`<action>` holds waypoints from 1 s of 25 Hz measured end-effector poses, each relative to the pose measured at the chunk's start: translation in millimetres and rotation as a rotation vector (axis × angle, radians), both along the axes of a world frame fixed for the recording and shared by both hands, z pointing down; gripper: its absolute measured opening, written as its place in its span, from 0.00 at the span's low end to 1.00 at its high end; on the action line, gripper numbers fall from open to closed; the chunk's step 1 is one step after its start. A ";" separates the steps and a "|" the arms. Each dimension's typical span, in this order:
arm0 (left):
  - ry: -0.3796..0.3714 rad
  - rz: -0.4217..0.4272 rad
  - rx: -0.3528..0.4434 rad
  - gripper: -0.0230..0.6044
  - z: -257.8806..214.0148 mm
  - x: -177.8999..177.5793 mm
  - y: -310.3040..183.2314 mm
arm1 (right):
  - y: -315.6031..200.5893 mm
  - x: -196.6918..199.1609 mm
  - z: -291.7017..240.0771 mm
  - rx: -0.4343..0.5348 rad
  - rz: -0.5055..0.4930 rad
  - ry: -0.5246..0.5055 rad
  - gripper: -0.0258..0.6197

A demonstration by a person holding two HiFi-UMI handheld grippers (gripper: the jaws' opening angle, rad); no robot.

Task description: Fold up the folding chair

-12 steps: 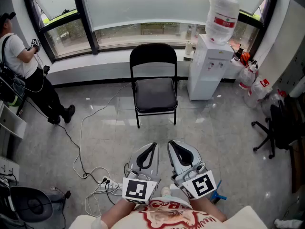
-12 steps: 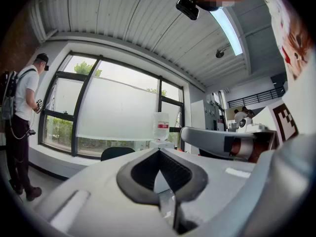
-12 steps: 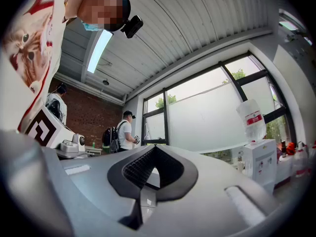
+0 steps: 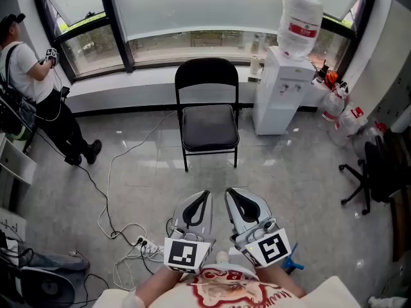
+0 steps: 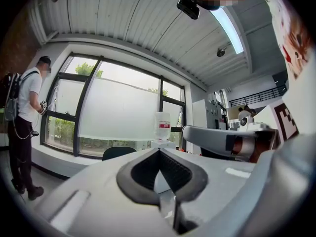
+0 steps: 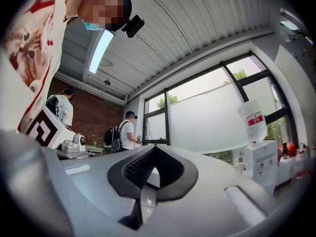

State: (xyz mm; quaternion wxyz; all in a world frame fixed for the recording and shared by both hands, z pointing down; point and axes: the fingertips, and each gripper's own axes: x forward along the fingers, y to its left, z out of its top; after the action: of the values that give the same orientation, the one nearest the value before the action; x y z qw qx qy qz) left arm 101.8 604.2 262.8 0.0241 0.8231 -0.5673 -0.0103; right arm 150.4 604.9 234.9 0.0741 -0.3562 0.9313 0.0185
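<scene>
A black folding chair [image 4: 209, 124] stands unfolded on the grey floor by the window, its seat facing me. Both grippers are held close to my body, well short of the chair, and point toward it. My left gripper [image 4: 204, 196] has its jaws together with nothing between them, and so does my right gripper [image 4: 230, 194]. In the left gripper view, the top of the chair's backrest [image 5: 118, 153] peeks over the shut left gripper [image 5: 159, 152]. The right gripper view shows the shut right gripper [image 6: 154, 148], and the chair is hidden behind it.
A white water dispenser [image 4: 282, 88] stands just right of the chair, with bags [image 4: 340, 117] beyond it. A person [image 4: 32, 88] stands at the left by the window. Cables and a power strip [image 4: 138, 246] lie on the floor. An office chair [image 4: 372, 172] is at the right.
The person at the left has shifted slightly, and the things at the bottom left corner sit differently in view. Both grippers and the chair have stayed where they were.
</scene>
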 end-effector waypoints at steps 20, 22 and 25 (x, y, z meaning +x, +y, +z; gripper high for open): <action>0.097 -0.137 -0.042 0.04 5.9 6.9 1.9 | -21.4 58.0 -3.3 -0.011 -0.022 -0.126 0.08; 0.101 -0.142 -0.044 0.04 9.2 2.4 -6.3 | -30.0 55.7 -3.5 -0.009 -0.021 -0.131 0.08; 0.110 -0.153 -0.048 0.04 14.2 -12.2 -27.4 | -48.3 47.1 0.0 -0.007 -0.008 -0.128 0.08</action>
State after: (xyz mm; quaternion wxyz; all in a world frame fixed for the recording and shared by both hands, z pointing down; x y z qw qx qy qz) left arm 89.6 576.8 277.0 0.0738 0.7748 -0.6263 -0.0437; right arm 197.5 556.6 234.8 0.1325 -0.3533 0.9260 -0.0077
